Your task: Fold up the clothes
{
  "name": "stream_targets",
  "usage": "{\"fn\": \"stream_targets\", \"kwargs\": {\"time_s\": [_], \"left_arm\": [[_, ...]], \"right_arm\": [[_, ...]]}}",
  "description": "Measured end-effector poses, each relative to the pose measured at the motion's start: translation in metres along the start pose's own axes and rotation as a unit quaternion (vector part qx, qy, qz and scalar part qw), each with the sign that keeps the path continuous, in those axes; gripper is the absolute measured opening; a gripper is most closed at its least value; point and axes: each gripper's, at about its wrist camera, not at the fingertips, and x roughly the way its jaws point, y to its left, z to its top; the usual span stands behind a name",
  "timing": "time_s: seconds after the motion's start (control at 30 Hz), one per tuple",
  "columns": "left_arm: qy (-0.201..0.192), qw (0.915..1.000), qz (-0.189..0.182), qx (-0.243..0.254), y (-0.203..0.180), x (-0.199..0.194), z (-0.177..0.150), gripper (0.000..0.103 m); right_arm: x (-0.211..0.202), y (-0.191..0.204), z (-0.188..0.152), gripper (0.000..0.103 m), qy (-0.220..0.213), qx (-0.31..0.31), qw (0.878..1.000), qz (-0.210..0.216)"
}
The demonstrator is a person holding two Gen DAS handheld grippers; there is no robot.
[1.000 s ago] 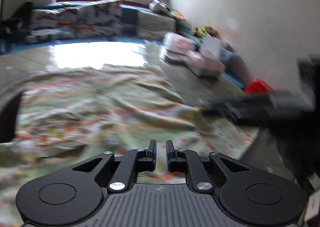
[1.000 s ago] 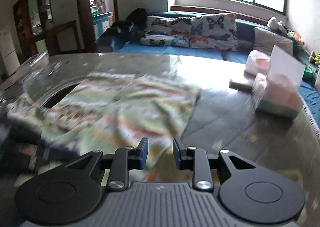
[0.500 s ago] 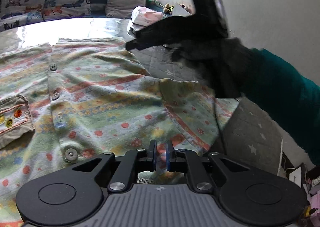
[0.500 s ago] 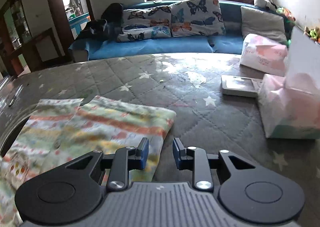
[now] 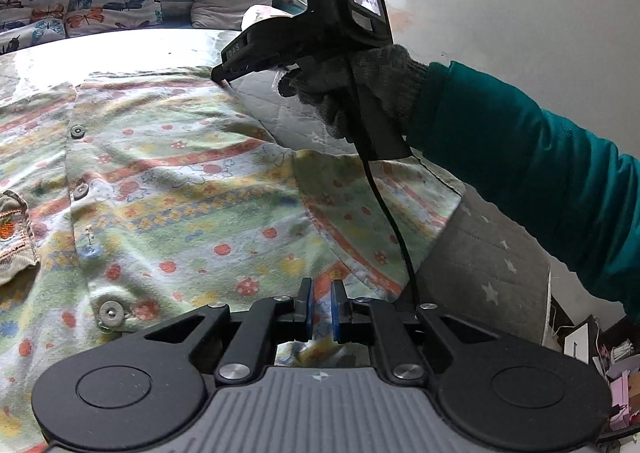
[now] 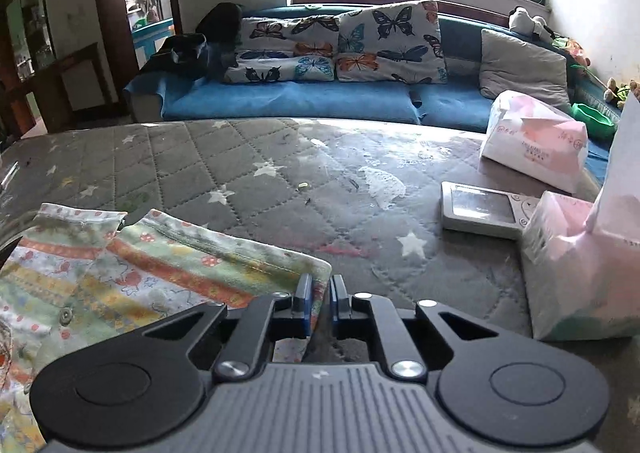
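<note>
My left gripper (image 5: 321,307) sits low over the near hem of the pale green, orange-striped, fruit-printed button shirt (image 5: 192,189), its blue-padded fingers (image 5: 307,307) drawn to a narrow gap with a fold of the printed cloth standing between them; I read this as a pinch on the fabric. The shirt lies spread flat on the grey quilted star-patterned table cover (image 6: 320,173), button placket (image 5: 80,189) running away from me on the left and one short sleeve (image 5: 380,213) reaching toward the cover's right edge. My right gripper (image 6: 320,301) shows in the left wrist view as a black pistol-grip unit (image 5: 304,37) held in a grey knitted glove (image 5: 360,89) on a teal sleeve (image 5: 520,157), its tip down at the shirt's far right corner. From its own camera, that corner's hem lies between the narrowly set blue pads (image 6: 306,303), though whether they press the cloth I cannot tell. A small beige embroidered garment (image 5: 14,237) rests on the shirt's left side. Toward the cover's right edge stand two pink-and-white plastic tissue packs (image 6: 536,141), with a flat white handheld device with a screen (image 6: 480,211) between them. Beyond the far edge runs a blue sofa (image 6: 300,101) carrying butterfly-print cushions (image 6: 340,45) and a plain grey cushion (image 6: 520,65).
</note>
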Motion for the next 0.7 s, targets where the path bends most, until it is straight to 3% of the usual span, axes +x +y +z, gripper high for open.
{"fn": "stream_targets", "kwargs": {"time_s": [0.17, 0.27, 0.3, 0.47, 0.53, 0.6, 0.7], "left_arm": [[-0.004, 0.9999, 0.013, 0.002, -0.007, -0.002, 0.000, 0.010], [-0.017, 0.9997, 0.019, 0.005, -0.012, -0.009, 0.001, 0.011], [-0.023, 0.9995, 0.021, 0.005, -0.013, -0.012, 0.001, 0.011], [-0.044, 0.9981, 0.042, -0.003, -0.012, -0.031, -0.001, 0.014], [-0.052, 0.9971, 0.055, -0.006, -0.009, -0.038, -0.002, 0.019], [-0.059, 0.9958, 0.069, -0.011, -0.006, -0.044, -0.003, 0.030], [-0.068, 0.9938, 0.086, -0.020, 0.000, -0.052, -0.006, 0.034]], "right_arm": [[-0.037, -0.003, -0.001, 0.017, -0.010, -0.002, 1.000, 0.001], [-0.067, -0.004, -0.010, 0.031, -0.013, -0.016, 1.000, -0.005], [-0.082, -0.007, -0.018, 0.036, -0.015, -0.017, 1.000, -0.010], [-0.137, -0.031, -0.064, 0.042, -0.018, 0.011, 0.999, -0.032], [-0.157, -0.042, -0.088, 0.045, -0.018, 0.027, 0.998, -0.053], [-0.170, -0.051, -0.110, 0.045, -0.017, 0.038, 0.996, -0.075], [-0.185, -0.060, -0.139, 0.047, -0.018, 0.054, 0.993, -0.102]]}}
